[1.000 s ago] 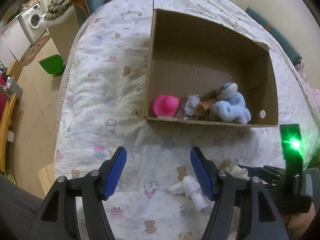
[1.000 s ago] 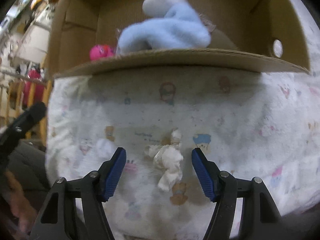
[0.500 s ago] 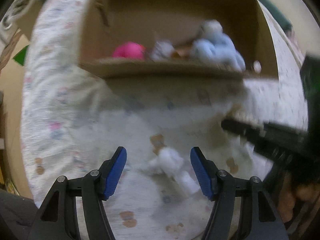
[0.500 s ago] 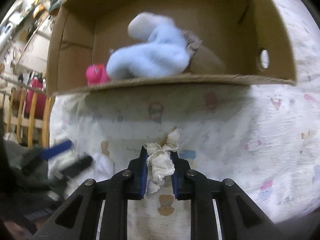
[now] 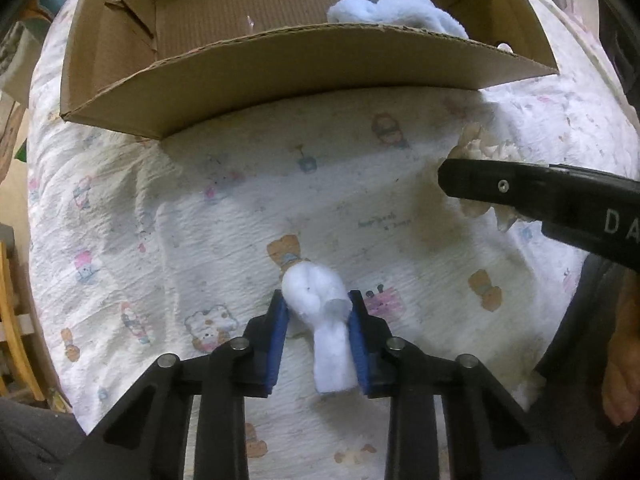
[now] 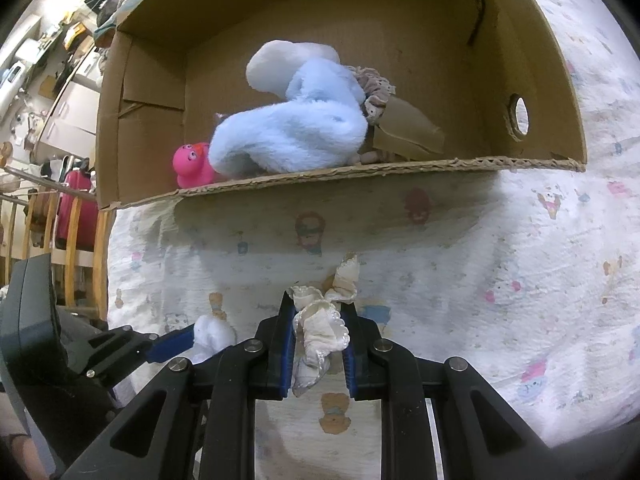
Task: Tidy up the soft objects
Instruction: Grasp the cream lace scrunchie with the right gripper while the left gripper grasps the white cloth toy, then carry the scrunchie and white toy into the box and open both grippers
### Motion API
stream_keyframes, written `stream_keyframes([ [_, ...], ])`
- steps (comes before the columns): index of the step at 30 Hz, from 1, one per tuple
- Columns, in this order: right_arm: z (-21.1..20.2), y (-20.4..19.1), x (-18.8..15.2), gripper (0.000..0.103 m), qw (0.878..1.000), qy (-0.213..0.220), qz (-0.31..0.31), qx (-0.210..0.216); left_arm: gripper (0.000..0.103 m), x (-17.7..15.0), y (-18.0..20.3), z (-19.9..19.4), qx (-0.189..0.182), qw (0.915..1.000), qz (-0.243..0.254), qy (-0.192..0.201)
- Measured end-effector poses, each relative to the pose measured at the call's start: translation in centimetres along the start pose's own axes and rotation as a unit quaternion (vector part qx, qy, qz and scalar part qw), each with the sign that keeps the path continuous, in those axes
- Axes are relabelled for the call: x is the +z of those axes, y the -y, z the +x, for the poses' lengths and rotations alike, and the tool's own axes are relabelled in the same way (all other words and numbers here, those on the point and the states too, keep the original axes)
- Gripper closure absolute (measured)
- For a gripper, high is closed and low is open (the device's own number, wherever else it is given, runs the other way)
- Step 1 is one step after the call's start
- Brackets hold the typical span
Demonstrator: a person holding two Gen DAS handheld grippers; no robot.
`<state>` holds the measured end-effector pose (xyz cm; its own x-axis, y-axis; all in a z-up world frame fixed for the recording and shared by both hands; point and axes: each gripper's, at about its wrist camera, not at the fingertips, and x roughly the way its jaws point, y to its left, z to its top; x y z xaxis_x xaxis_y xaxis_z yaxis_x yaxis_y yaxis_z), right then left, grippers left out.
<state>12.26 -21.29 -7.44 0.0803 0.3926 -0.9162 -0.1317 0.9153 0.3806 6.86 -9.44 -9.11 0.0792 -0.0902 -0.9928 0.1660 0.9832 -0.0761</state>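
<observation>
The left gripper (image 5: 318, 326) is closing, its blue pads pressing both sides of a fluffy white soft toy (image 5: 320, 304) that lies on the bed's printed cover (image 5: 180, 240). The right gripper (image 6: 318, 344) is clenched on a cream lace-trimmed cloth bundle (image 6: 322, 322), just over the same cover. Beyond both stands an open cardboard box (image 6: 540, 80) on the bed, holding a light blue plush (image 6: 296, 128) and a pink toy (image 6: 192, 164) side by side.

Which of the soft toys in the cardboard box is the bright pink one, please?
The small pink toy at the box's left end, beside the much larger pale-blue plush; the other soft things visible are blue, white or cream.
</observation>
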Motion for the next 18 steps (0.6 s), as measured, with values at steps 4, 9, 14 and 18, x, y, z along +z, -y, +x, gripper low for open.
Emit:
stream_keyframes([
  [4, -0.3, -0.3, 0.1, 0.081, 1.0, 0.002, 0.0, 0.002, 0.079, 0.0, -1.0, -1.2, 0.001, 0.9998, -0.011, 0.017],
  [9, -1.1, -1.8, -0.1, 0.081, 1.0, 0.016, -0.016, 0.005, 0.079, 0.3, -2.9, -3.9, 0.006, 0.998, -0.035, 0.052],
  [14, -2.9, -3.2, 0.0, 0.081, 0.999, 0.037, -0.027, 0.012, 0.079, 0.3, -3.9, -6.7, 0.016, 0.9938, -0.059, 0.093],
  [18, -4.7, -4.4, -0.1, 0.081, 0.997, 0.064, -0.041, 0.02, 0.079, 0.1, -4.4, -9.1, 0.023, 0.9889, -0.073, 0.127],
])
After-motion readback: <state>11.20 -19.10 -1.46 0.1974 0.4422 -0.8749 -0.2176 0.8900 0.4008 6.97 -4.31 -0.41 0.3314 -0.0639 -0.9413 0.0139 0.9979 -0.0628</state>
